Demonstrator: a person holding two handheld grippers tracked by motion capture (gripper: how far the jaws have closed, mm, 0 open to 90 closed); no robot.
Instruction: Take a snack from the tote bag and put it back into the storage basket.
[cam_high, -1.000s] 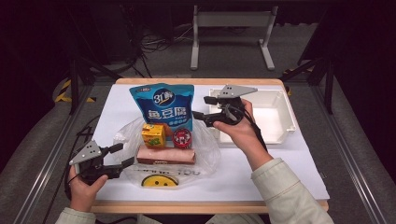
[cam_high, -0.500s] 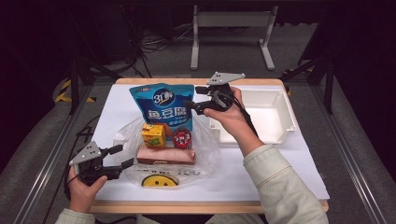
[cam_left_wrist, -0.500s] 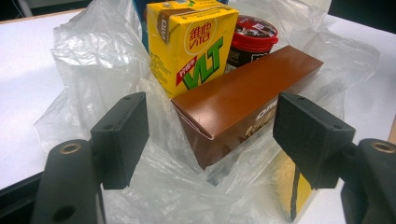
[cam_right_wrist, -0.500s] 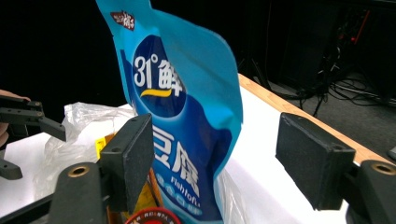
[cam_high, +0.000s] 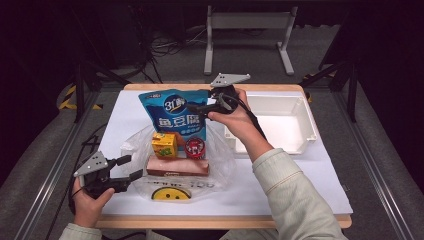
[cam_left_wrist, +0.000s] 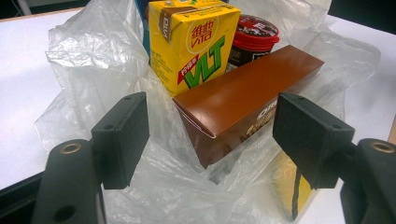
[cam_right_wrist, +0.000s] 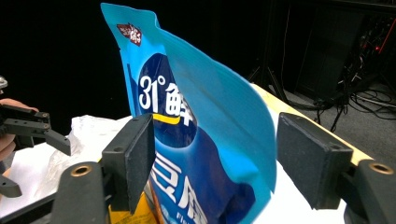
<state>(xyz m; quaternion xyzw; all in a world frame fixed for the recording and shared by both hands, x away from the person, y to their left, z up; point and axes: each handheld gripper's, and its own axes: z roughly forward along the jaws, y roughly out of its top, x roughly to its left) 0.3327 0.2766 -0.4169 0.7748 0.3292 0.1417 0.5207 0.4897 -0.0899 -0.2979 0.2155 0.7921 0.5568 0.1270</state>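
While the blue pouch stands upright where it stood a second ago, at the back of the clear plastic bag on the white table, the right gripper has slid over from the white tray to the pouch's upper right edge. Its jaws stand wide on either side of that edge, and in the right gripper view the pouch rises between them without either pad pressing on it. Large white characters run across the pouch's front, headed by "31°" and a small red badge at the top corner; its long axis runs straight up from the table, sealed top uppermost, printed face toward the person. Just in front of it sit a yellow drink carton marked "VLT" in green with red characters above, a red-lidded cup and a long brown box lying flat, its length running across the table; the lettering on its side is too cut off to read. A yellow smiley face is printed on the bag's near side. The left gripper rests at the bag's near left corner as before, jaws wide and holding nothing, crumpled plastic between them.
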